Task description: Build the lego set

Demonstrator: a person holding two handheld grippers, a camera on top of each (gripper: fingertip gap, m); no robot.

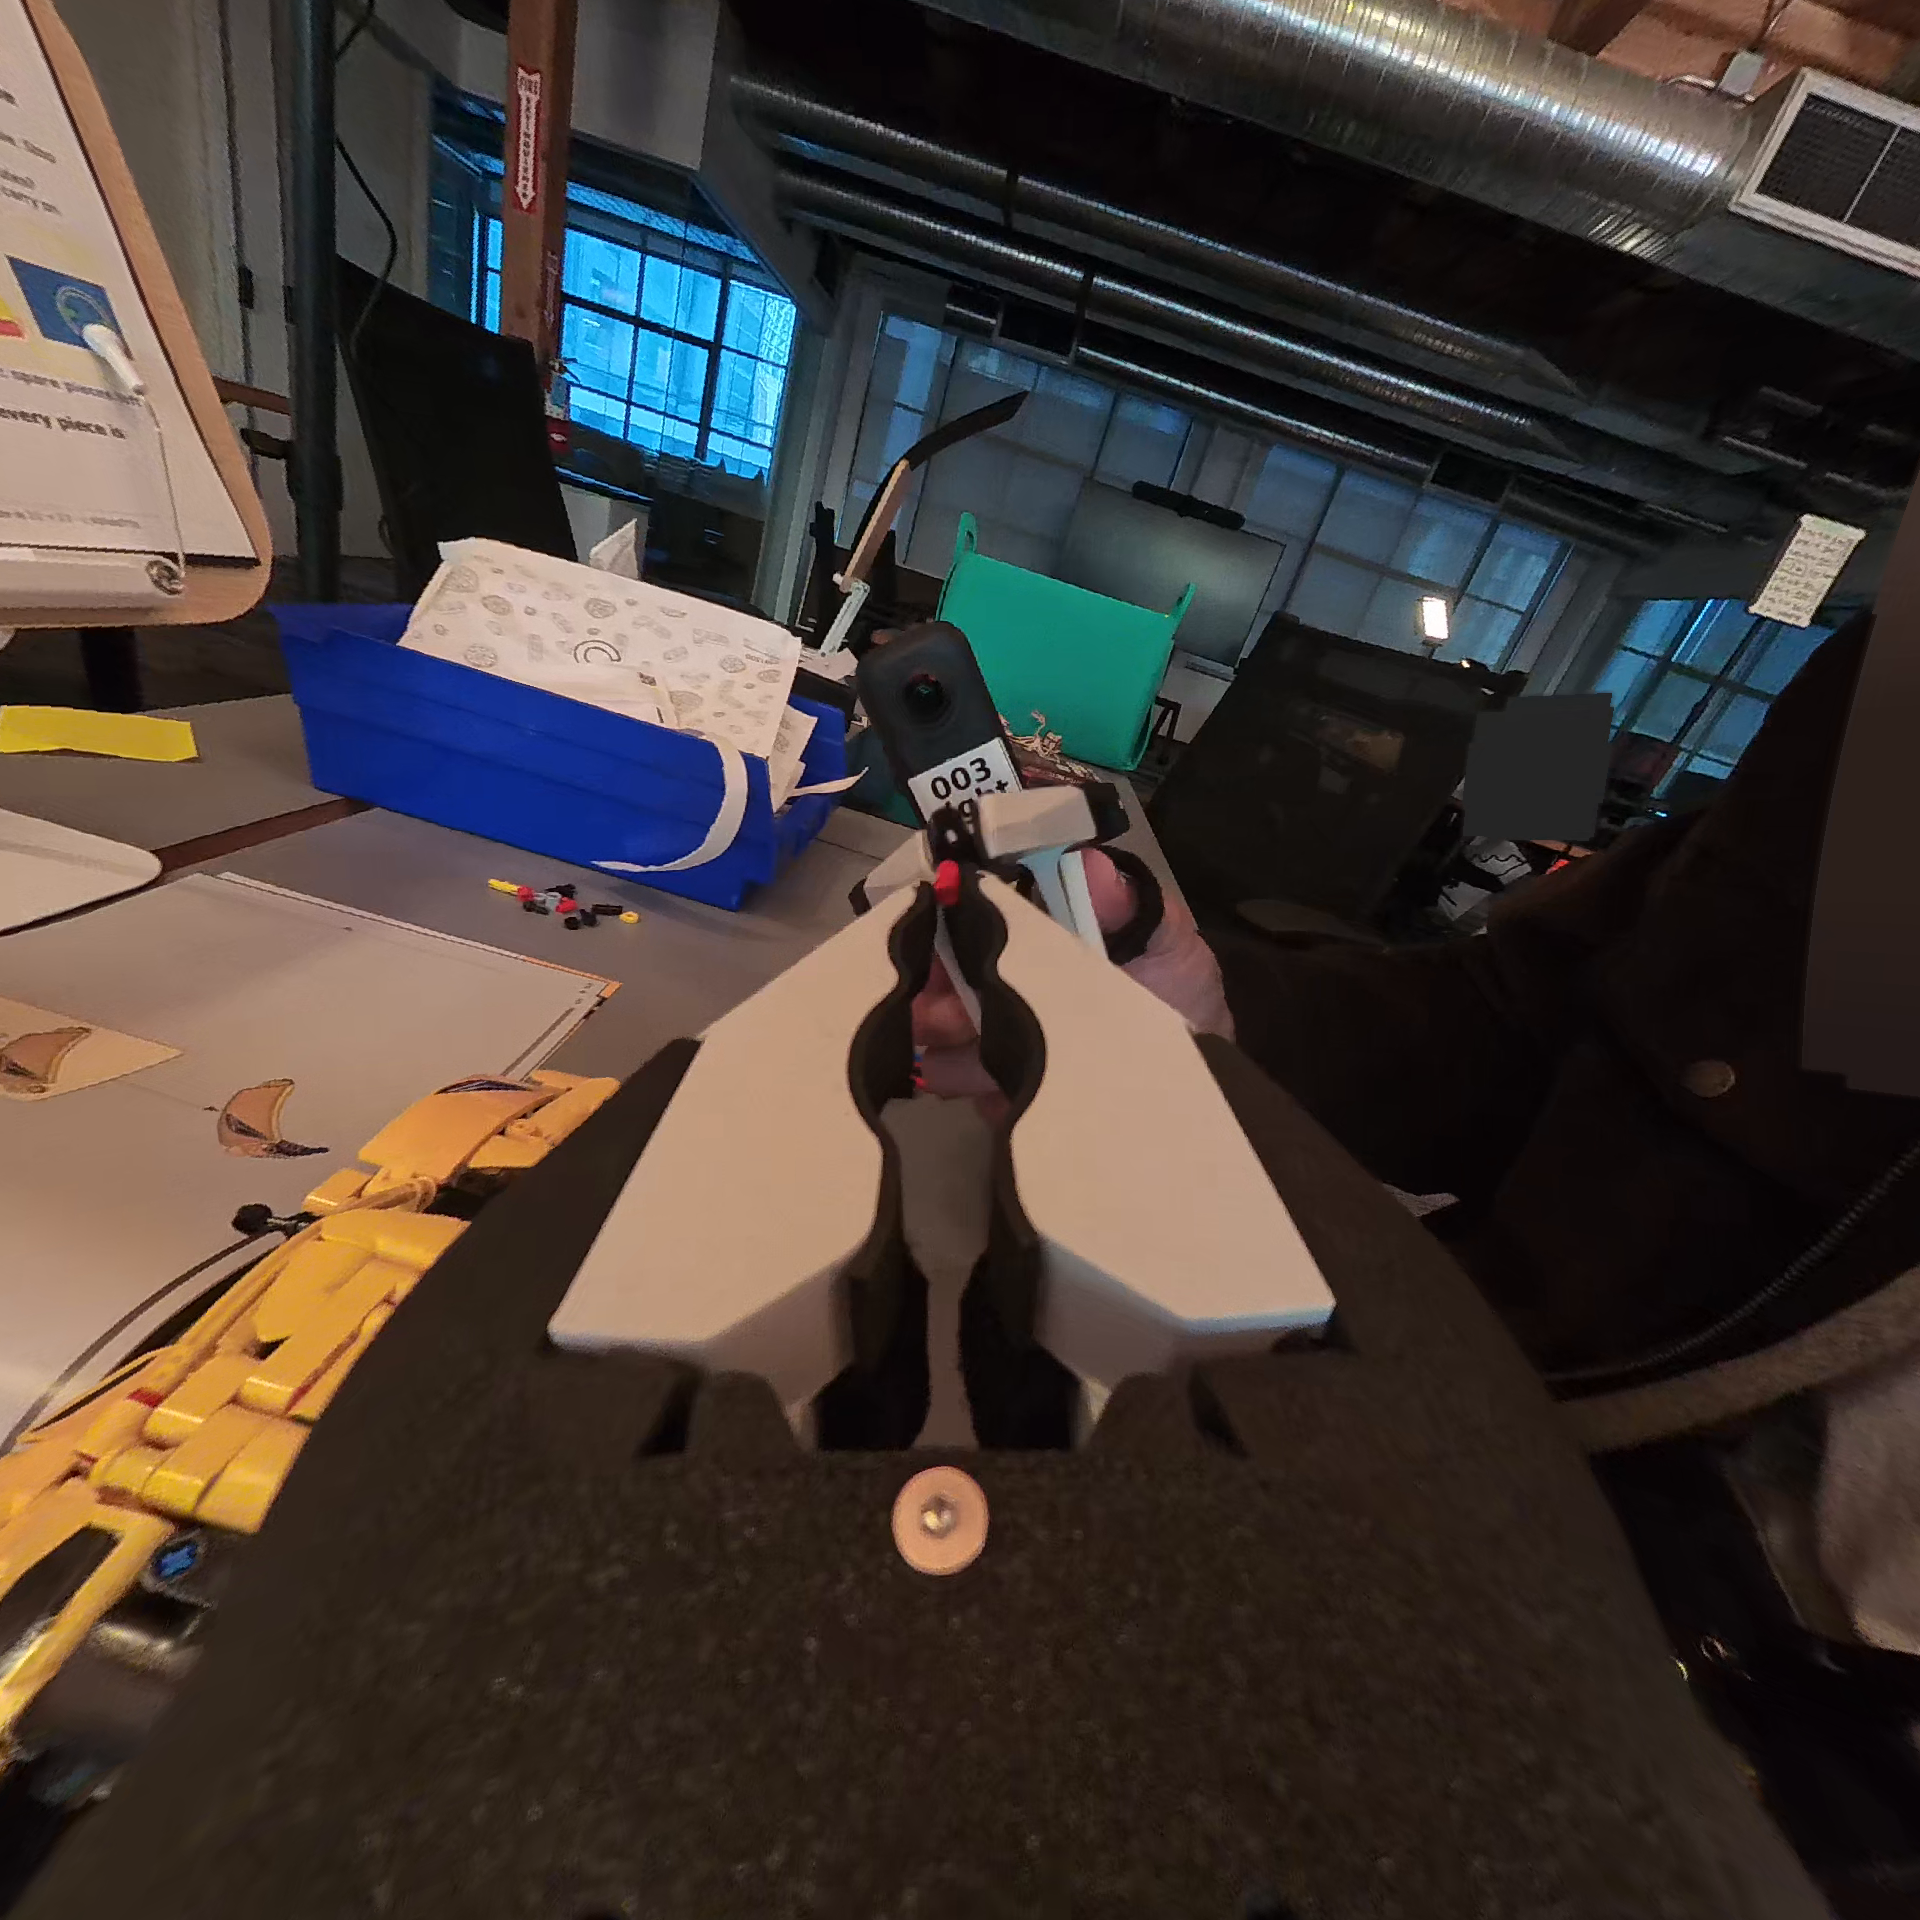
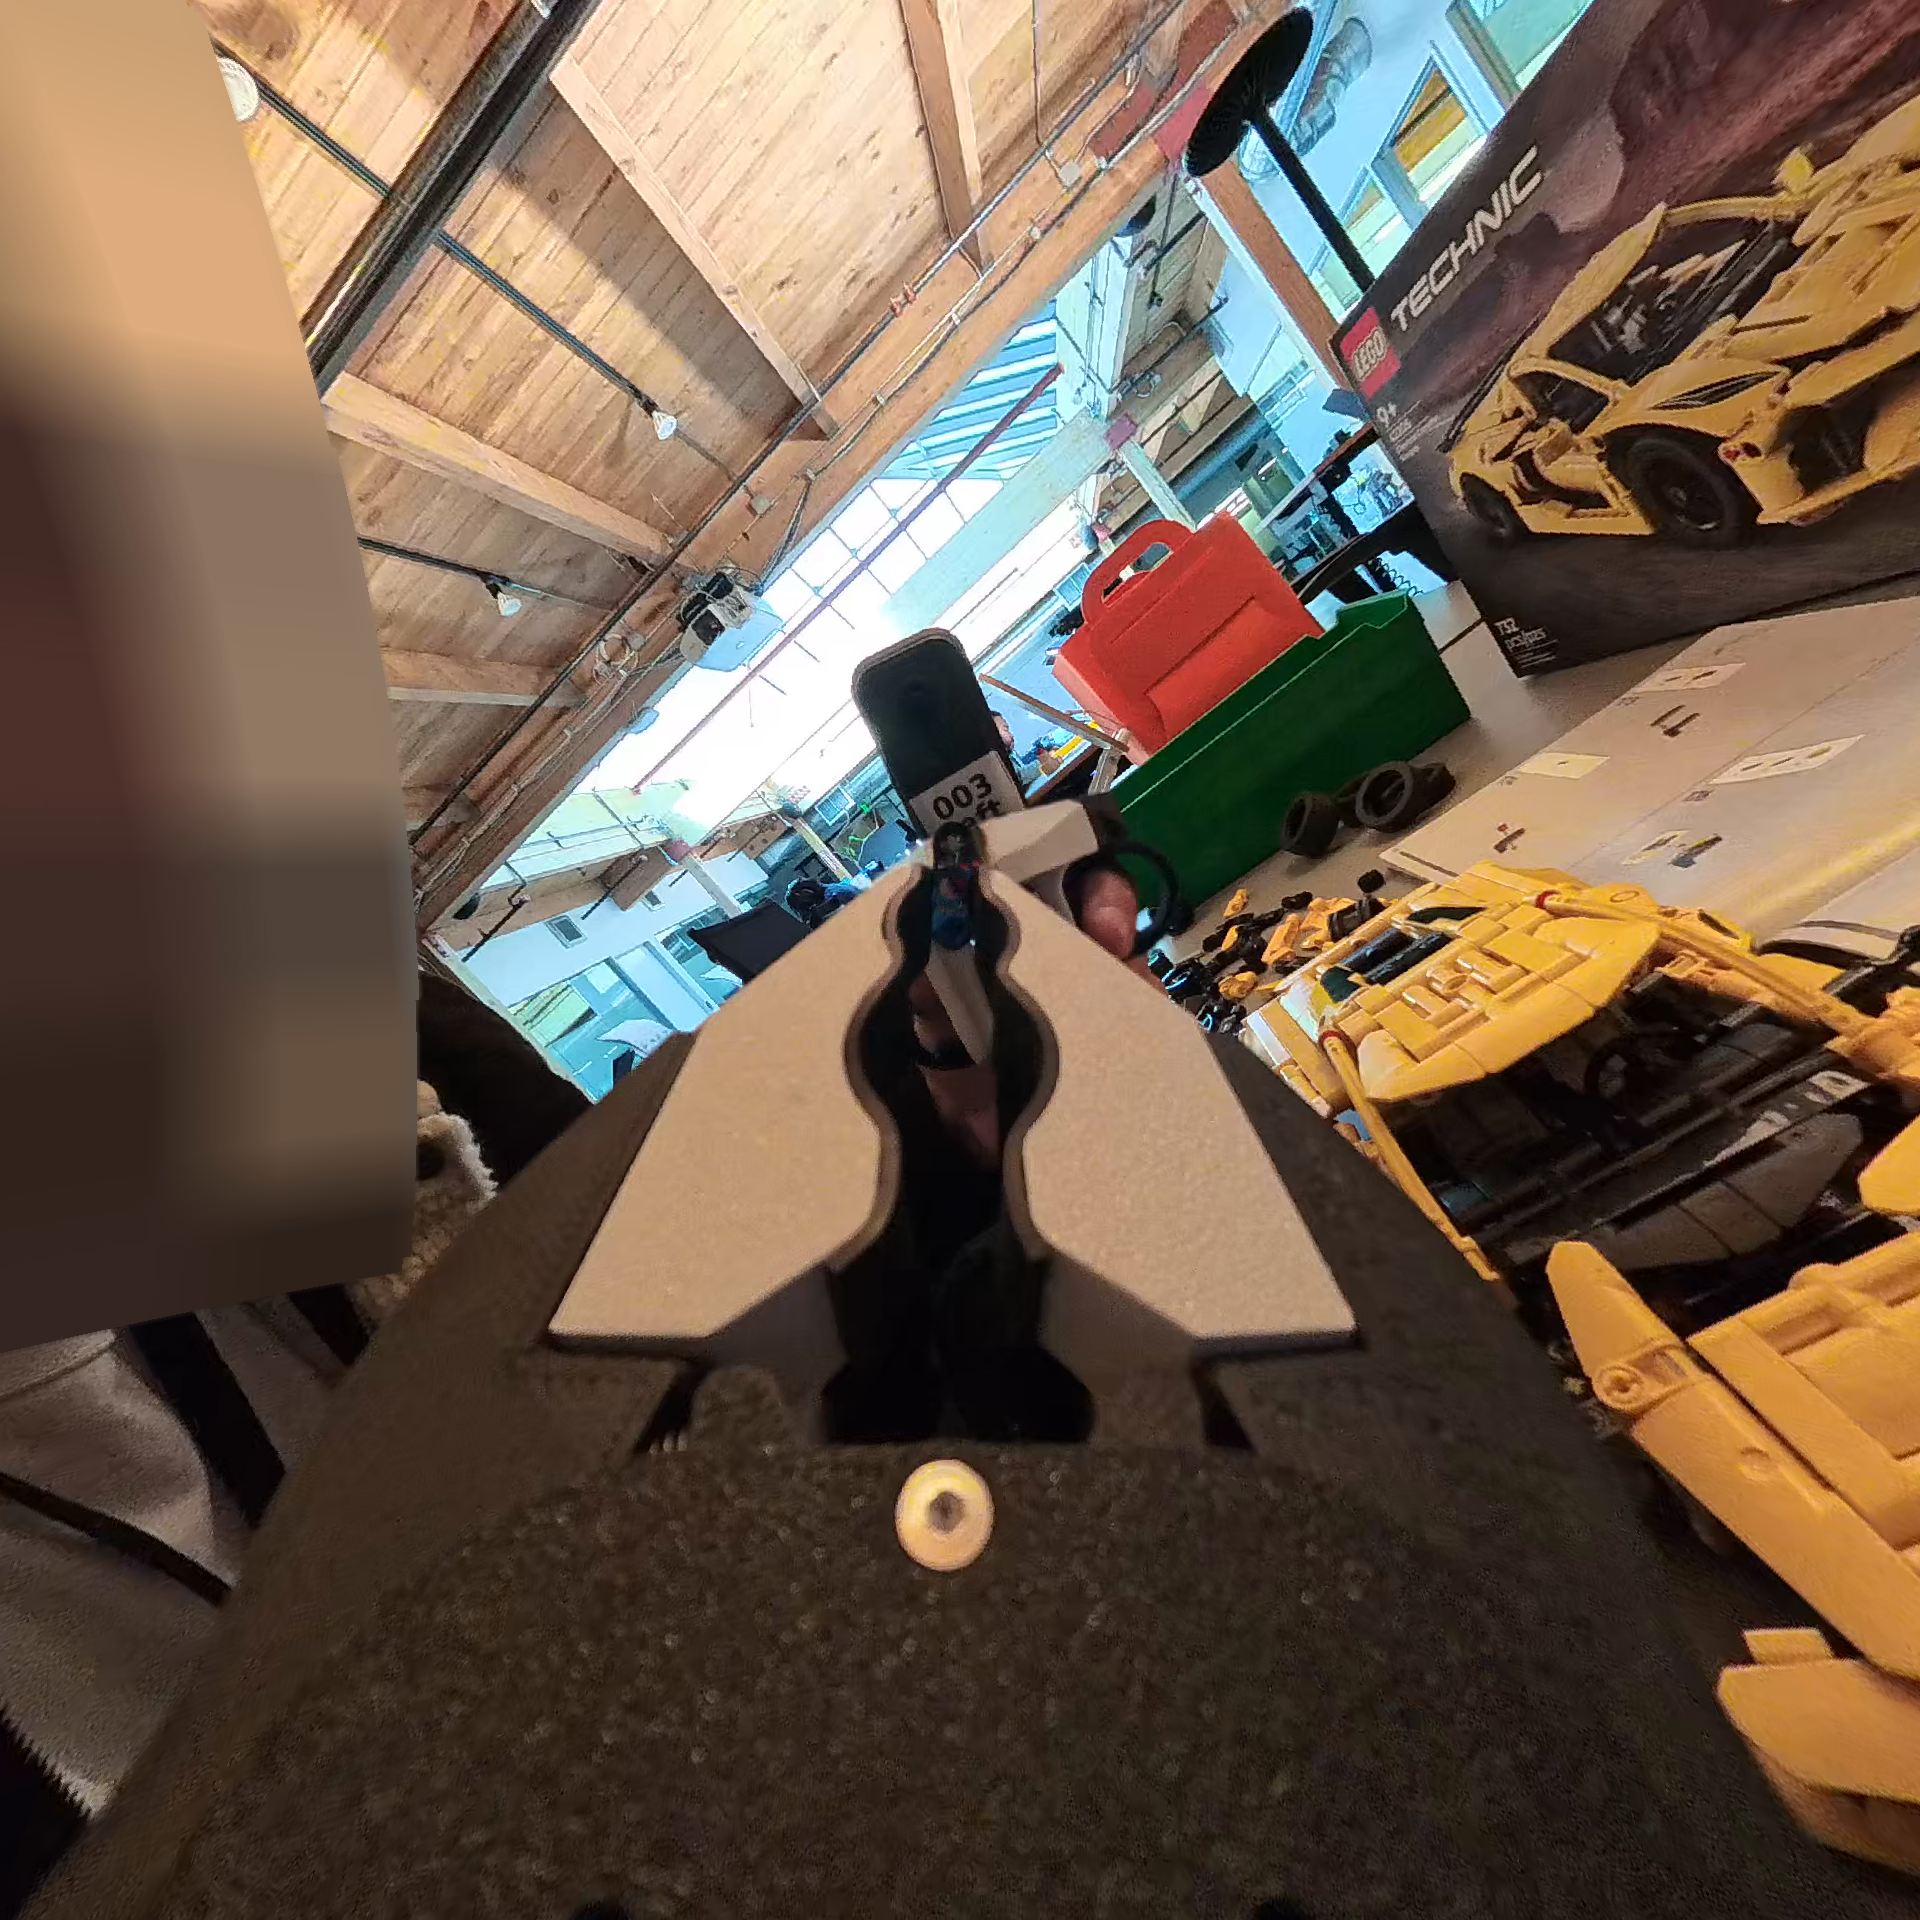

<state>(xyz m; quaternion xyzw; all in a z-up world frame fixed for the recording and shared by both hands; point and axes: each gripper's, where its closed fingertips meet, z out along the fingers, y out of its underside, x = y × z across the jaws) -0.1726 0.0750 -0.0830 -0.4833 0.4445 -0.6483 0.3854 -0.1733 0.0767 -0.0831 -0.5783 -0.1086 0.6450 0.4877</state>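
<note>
Two grippers: left gripper (image 1: 951, 894) and right gripper (image 2: 951, 883) meet tip to tip, both clenched on a small red-and-black piece (image 1: 945, 881).
Yellow car (image 2: 1507, 997): on table, right.
Handling: piece light, stiff, slippery; pinch its flats.

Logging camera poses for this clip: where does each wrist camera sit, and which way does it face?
Left wrist view: on the left tongs, facing across the grey table toward the windows; its own white fingers grip a small red piece, and a hand shows beyond them.
Right wrist view: on the right tongs, tilted up toward the wooden ceiling; its own fingers show.
Shared: each sees the other tongs and the yellow brick-built car.
</note>
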